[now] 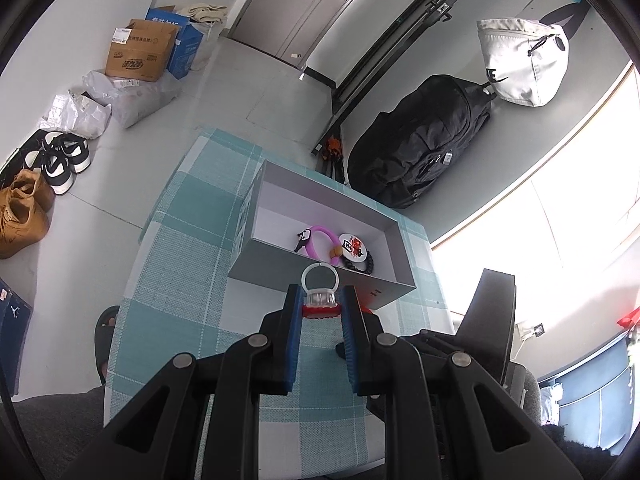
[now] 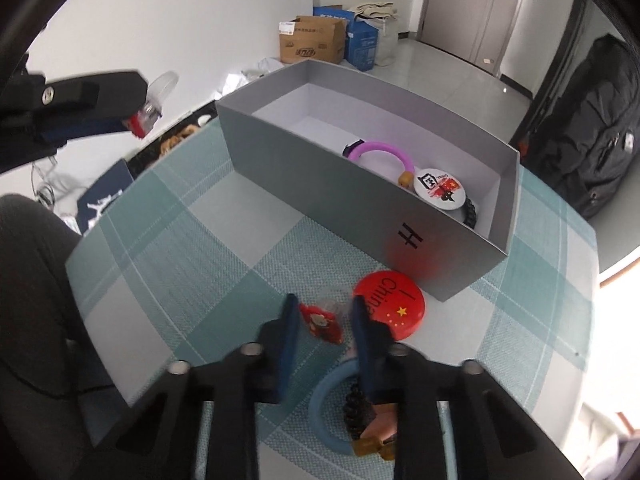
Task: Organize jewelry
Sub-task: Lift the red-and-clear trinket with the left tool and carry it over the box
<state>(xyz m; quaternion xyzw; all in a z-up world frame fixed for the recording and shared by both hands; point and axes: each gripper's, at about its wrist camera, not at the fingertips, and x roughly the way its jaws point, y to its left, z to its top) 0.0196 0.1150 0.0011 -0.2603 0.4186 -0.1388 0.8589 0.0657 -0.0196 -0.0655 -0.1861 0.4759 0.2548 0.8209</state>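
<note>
Clear ring (image 1: 319,289) clamped in left tongs (image 1: 320,300); right tongs (image 2: 325,312) straddle red charm (image 2: 322,323), grip unclear

The red round badge (image 2: 390,308) on the counter carries "I" and what looks like "Chine", partly hidden, above yellow stars. The white round badge (image 2: 436,190) in the grey box (image 2: 320,196) shows "CHINA" in small letters beside a large Chinese character. The box's outer wall bears a black mark like "H". The grey-white bag (image 1: 520,62) shows a black swoosh logo.

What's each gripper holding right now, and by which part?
Left gripper: clear ring, held by its red base. Right gripper: jaws around a small red charm; grip unclear.
</note>
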